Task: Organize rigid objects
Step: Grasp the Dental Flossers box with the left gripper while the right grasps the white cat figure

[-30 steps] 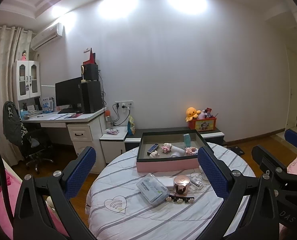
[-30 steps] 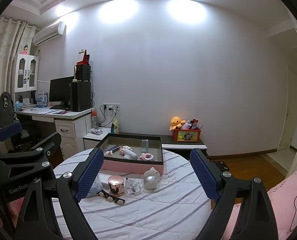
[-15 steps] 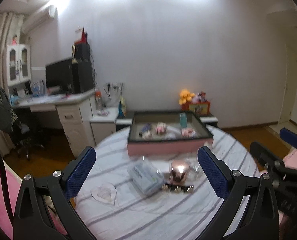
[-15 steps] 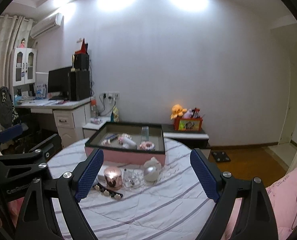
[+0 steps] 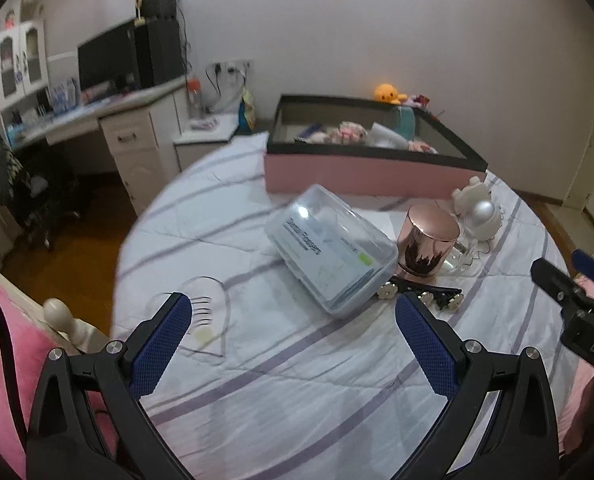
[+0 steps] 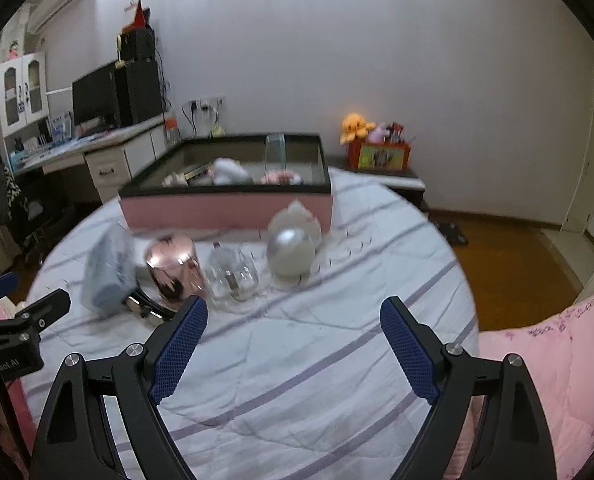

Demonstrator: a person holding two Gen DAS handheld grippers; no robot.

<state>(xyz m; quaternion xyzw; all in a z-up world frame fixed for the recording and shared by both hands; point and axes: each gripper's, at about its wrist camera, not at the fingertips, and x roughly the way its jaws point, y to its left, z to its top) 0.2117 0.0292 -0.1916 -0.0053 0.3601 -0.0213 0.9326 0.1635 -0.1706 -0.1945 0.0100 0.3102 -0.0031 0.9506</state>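
On the round striped table [image 5: 289,380] lie a clear plastic case [image 5: 331,248], a rose-gold cup [image 5: 427,245], a black hair clip with beads [image 5: 421,295], a clear glass item [image 6: 233,276] and a white figurine with a silver ball [image 6: 291,250]. Behind them stands a pink box with a dark rim [image 5: 371,174] holding several small items. My left gripper [image 5: 295,316] hangs open above the table, short of the plastic case. My right gripper [image 6: 293,324] is open too, nothing between its fingers, in front of the glass item and figurine.
A clear heart-shaped dish [image 5: 199,320] lies on the table at the left. A desk with a monitor [image 5: 109,60] and a chair [image 5: 1,168] stand to the left. A low cabinet with a yellow plush [image 6: 357,126] is behind. Pink bedding [image 6: 545,360] lies right.
Both grippers have come down and tilted toward the table, so the objects now look larger and nearer. Both stay open.
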